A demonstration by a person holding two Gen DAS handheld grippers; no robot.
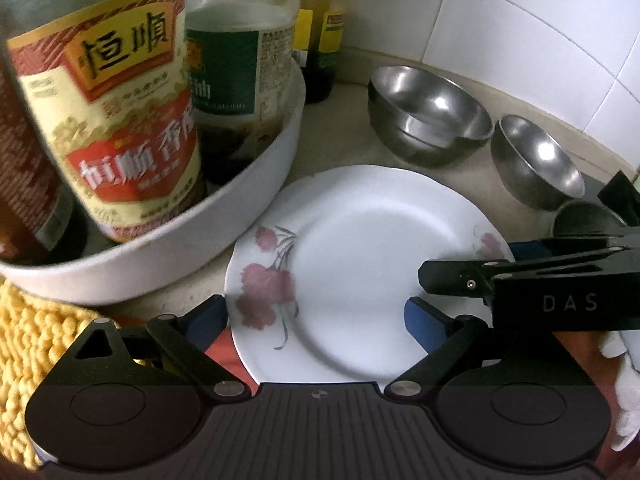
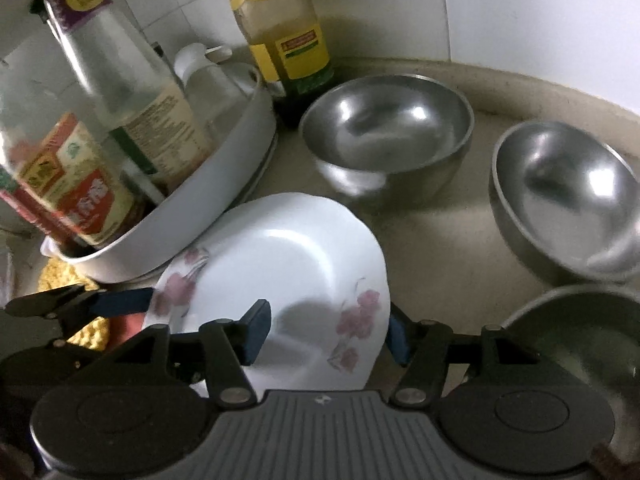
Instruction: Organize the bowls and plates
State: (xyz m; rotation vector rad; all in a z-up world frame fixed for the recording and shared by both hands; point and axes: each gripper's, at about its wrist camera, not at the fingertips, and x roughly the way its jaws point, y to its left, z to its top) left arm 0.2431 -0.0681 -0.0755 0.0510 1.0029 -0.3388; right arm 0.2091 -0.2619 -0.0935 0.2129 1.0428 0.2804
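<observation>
Cut off, covered or blurred on the kitchen counter

Near rim of the white flower-printed plate (image 1: 352, 248) hidden behind the gripper body; tall glass bottle with red-and-yellow label (image 1: 108, 120) cropped at the top, small print blurred; third steel bowl (image 2: 580, 336) cut by the frame's right edge; knobbly yellow cloth (image 1: 24, 344) only partly seen.

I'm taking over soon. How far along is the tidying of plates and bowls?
Done: two steel bowls look nested. In hand: the left gripper spans the floral plate, grip unclear; the open right gripper straddles its rim. Left: a single bowl and another dish stand apart.
</observation>
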